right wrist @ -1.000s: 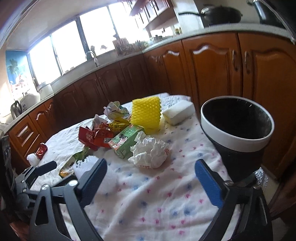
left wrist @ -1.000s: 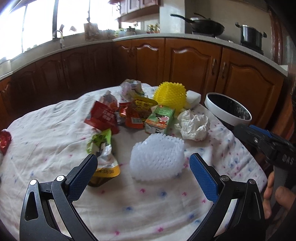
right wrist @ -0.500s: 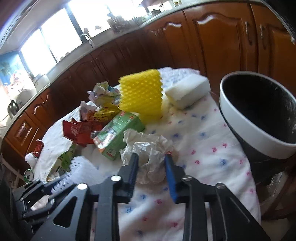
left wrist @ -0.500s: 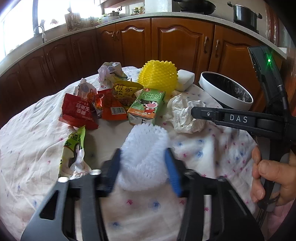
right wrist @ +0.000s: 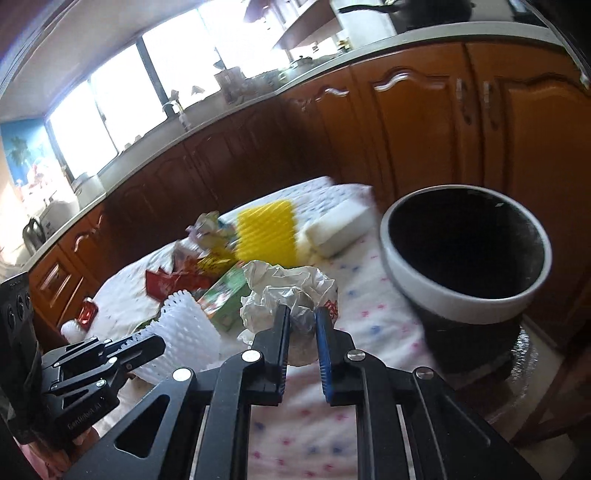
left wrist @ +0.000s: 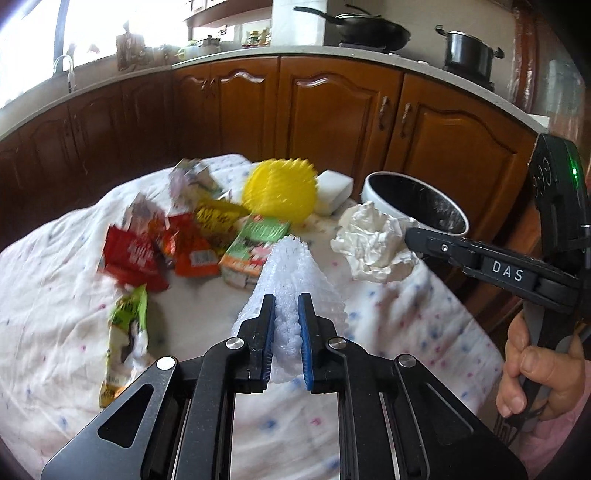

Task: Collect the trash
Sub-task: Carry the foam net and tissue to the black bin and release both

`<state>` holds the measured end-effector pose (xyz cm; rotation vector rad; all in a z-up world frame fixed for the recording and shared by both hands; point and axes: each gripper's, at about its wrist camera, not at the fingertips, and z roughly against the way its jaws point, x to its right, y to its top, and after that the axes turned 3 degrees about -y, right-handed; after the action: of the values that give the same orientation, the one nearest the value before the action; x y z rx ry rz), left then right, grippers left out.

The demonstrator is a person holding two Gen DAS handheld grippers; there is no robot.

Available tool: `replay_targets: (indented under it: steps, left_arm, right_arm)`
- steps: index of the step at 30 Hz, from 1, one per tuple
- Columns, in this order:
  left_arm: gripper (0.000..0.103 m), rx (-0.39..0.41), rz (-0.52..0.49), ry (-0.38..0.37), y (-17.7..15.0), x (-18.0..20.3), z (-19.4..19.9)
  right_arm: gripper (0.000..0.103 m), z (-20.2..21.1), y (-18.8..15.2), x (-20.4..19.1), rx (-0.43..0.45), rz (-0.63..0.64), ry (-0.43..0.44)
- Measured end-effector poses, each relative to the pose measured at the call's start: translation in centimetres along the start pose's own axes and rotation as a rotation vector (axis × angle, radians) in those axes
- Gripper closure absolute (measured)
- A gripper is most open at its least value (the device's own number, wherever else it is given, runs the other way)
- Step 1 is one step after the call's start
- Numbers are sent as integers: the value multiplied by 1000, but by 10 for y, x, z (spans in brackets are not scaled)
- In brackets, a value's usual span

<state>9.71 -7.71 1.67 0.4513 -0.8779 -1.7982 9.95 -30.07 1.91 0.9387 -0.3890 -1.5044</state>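
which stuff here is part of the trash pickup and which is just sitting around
Job: white foam net pinched in the closing left gripper; crumpled paper between the closing right gripper's pads; snack wrappers; green carton; bin.

Lying about: frying pan; pot; faucet.

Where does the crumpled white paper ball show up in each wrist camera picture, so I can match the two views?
Left wrist view: the crumpled white paper ball sits right of centre, at the tips of the right gripper reaching in from the right.
Right wrist view: the ball is at centre, between the closing right gripper's fingers.
Shared landmark: the white-rimmed black bin, just right of the ball in both views.
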Motion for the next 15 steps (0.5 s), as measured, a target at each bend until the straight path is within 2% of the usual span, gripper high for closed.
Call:
replay_targets:
  steps: [15]
  left_arm:
    - [92, 19, -89, -98, 53, 65, -39]
  right_arm:
    - [89, 34, 19, 77, 74, -96, -124]
